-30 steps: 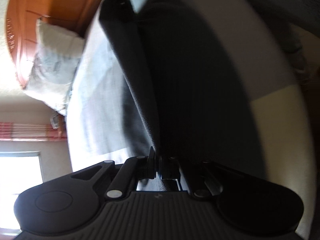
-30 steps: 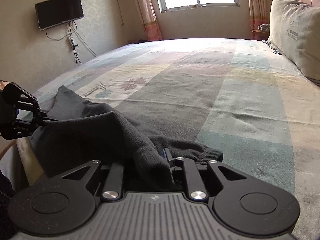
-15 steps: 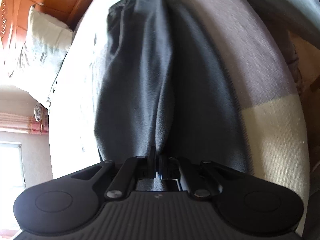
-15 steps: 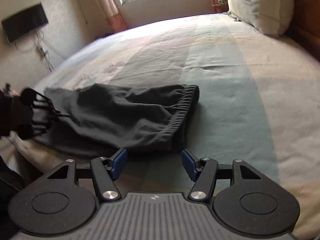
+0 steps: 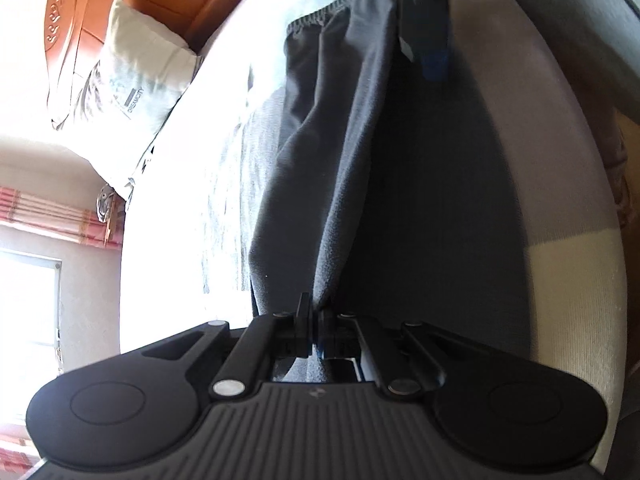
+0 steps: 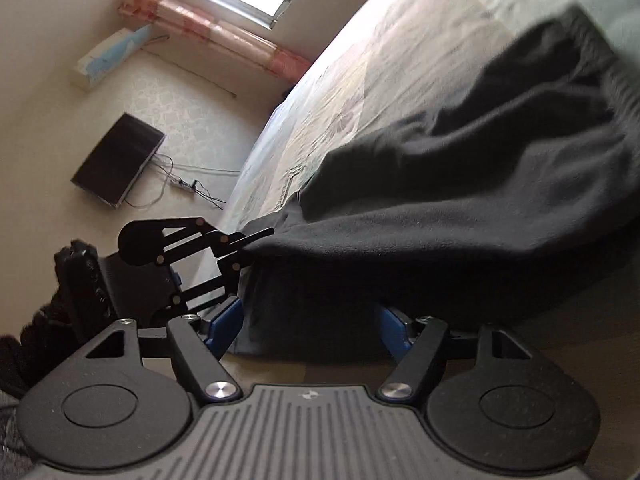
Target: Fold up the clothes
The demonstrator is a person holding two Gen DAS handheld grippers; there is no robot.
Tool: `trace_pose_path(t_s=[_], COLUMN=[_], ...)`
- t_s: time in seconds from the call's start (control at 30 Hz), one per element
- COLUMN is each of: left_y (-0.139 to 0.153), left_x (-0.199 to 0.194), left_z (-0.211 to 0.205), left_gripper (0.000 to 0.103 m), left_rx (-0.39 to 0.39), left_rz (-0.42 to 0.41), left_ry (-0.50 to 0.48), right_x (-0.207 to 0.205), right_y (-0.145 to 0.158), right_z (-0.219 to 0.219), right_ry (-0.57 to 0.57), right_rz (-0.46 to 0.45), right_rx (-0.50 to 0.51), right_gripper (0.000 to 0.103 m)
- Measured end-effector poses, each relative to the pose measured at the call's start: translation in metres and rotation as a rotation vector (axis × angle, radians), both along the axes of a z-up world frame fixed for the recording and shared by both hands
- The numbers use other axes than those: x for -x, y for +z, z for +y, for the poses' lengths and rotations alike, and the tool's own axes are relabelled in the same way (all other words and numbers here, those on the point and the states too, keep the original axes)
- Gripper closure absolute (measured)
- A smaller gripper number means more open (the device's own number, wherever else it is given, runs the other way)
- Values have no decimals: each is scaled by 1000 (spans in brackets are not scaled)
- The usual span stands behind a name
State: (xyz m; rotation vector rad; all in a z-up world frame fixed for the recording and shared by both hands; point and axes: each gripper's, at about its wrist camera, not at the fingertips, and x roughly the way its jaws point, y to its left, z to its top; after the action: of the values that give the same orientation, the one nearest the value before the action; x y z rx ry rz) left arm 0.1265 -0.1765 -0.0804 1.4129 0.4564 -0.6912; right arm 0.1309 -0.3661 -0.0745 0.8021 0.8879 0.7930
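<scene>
The left hand-held gripper point(image 5: 314, 322) is pinched tight on one end of the dark garment point(image 5: 340, 140), which stretches ahead of it along the bed point(image 5: 560, 280), elastic waistband at the far end. The right hand-held gripper point(image 6: 310, 322) stands wide open with nothing in it, a hanging fabric edge between its fingers. This looks like mid-fold: the right seems due to close on that edge.

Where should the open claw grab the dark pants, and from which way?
Probably the near hem of the dark pants, beside the corner the left gripper already pinches. The right gripper is open with cloth hanging between its blue pads, so it can come straight in from the bed edge; that hanging edge looks thin enough to pinch.
</scene>
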Motion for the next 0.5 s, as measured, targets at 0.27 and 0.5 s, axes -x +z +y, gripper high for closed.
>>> trace_pose_path(t_s=[0.27, 0.5], left_y=[14, 6], left_x=[-9, 9], left_z=[18, 18], left_gripper=[103, 103], left_rx=[31, 29], left_rz=[22, 72], left_ry=[18, 22], right_x=[-3, 0], right_y=[-2, -3], right_z=[-52, -80], right_ry=[-312, -464], right_rz=[5, 30], right_rx=[25, 103], right_gripper=[26, 35])
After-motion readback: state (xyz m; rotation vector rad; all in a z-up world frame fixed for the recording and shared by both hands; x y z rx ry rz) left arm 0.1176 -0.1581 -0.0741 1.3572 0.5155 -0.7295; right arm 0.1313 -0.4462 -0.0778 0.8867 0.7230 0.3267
